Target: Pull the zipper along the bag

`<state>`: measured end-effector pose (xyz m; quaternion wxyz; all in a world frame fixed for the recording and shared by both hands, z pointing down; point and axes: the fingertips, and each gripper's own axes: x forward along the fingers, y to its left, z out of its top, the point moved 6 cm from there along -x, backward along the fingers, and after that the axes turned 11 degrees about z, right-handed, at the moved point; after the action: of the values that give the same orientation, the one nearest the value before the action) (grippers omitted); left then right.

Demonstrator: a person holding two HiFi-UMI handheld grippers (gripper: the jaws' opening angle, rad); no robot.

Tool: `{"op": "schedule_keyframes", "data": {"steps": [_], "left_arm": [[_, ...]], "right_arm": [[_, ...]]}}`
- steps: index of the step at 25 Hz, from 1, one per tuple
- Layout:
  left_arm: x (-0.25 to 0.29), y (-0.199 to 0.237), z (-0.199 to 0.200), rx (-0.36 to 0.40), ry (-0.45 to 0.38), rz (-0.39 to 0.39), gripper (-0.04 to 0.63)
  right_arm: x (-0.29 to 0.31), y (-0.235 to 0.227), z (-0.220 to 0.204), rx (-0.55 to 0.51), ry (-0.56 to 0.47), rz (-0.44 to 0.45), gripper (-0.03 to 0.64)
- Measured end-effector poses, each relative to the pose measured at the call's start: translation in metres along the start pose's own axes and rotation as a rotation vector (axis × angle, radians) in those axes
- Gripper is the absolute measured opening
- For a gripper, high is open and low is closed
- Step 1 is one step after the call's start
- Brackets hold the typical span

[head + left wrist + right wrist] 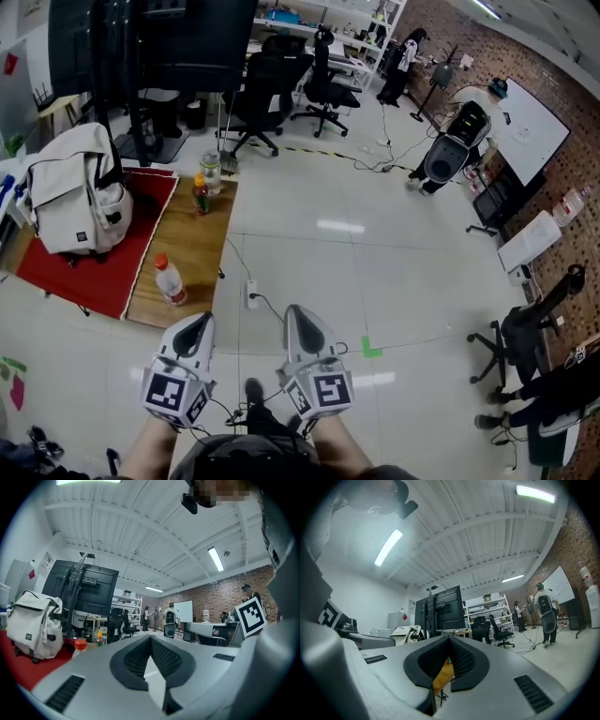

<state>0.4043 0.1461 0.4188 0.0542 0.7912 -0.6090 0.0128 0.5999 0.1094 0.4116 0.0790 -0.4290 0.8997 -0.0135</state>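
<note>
A white backpack [77, 192] stands upright on a red mat [89, 258] at the left of the head view, far from both grippers. It shows again in the left gripper view as the backpack [32, 625] and in the right gripper view as the backpack [407, 633]. My left gripper [196, 328] and right gripper [296, 322] are held side by side near my body, over the floor, jaws shut with nothing between them. The left gripper [151, 639] and the right gripper [449, 640] show tips closed together.
A wooden table [187, 248] carries the mat, a red-capped bottle [169, 279], a sauce bottle [200, 193] and a clear bottle [211, 172]. A black screen stand [141, 56] rises behind. Office chairs [267, 89], a cable with power strip [251, 294] and people [459, 131] stand further off.
</note>
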Motion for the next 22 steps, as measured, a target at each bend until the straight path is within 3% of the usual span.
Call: {"op": "schedule_keyframes", "data": {"steps": [5,14,22], "left_arm": [[0.065,0.008,0.014,-0.020,0.014,0.003,0.029],[0.147,0.018,0.070,-0.034,-0.068,0.050,0.029],[0.202,0.014,0.068,-0.039,-0.068,0.101,0.029]], "right_arm": [[0.049,-0.052,0.010,-0.008,-0.017,-0.002,0.018],[0.097,-0.138,0.059,-0.035,-0.103,-0.020,0.018],[0.132,-0.177,0.041,-0.017,-0.061,0.052,0.018]]}}
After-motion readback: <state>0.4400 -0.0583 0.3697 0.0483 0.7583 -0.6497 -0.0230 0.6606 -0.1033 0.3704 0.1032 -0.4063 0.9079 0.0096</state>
